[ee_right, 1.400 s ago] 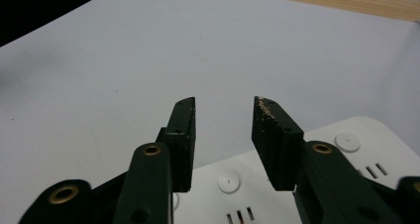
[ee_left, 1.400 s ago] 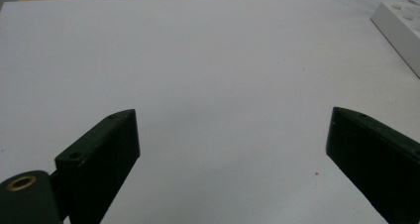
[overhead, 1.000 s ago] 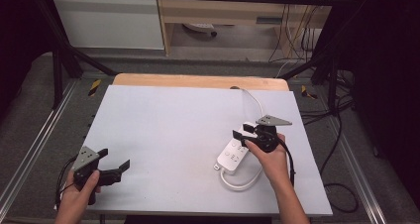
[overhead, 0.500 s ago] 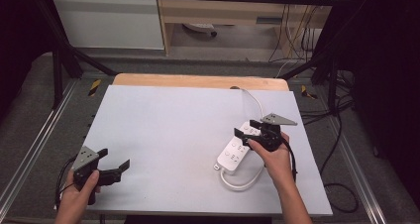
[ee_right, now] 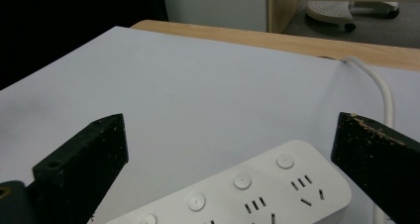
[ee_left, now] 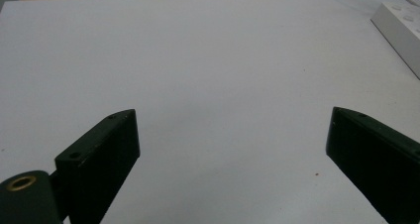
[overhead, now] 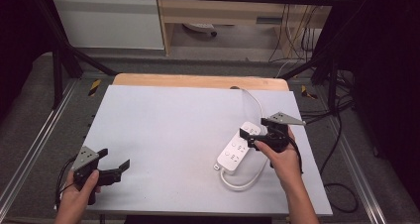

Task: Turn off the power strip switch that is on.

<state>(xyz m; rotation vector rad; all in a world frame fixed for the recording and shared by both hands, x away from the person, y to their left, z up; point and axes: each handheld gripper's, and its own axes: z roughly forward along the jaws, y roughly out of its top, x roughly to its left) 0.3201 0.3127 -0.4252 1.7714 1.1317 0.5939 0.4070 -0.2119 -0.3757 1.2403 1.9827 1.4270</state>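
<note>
A white power strip (overhead: 237,148) lies at an angle on the right half of the white table top (overhead: 173,125). Its white cable (overhead: 256,103) runs to the far edge, and another stretch loops in front of it. My right gripper (overhead: 248,138) hovers over the strip's far end, where its jaws have just been opening and now stand wide apart with nothing pressed between them. In the right gripper view the strip (ee_right: 257,194) lies below the right gripper (ee_right: 229,125). My left gripper (overhead: 114,159) rests open at the front left, over bare table, as the left gripper view (ee_left: 233,116) confirms.
A wooden strip (overhead: 198,80) borders the table's far edge. Metal rails run along both sides of the table. The strip's corner (ee_left: 401,30) shows at the top right of the left gripper view. Cables hang on the floor at the right.
The right gripper's jaws have spread apart over the power strip's far end. The strip lies where it was, and the left hand has stayed still.
</note>
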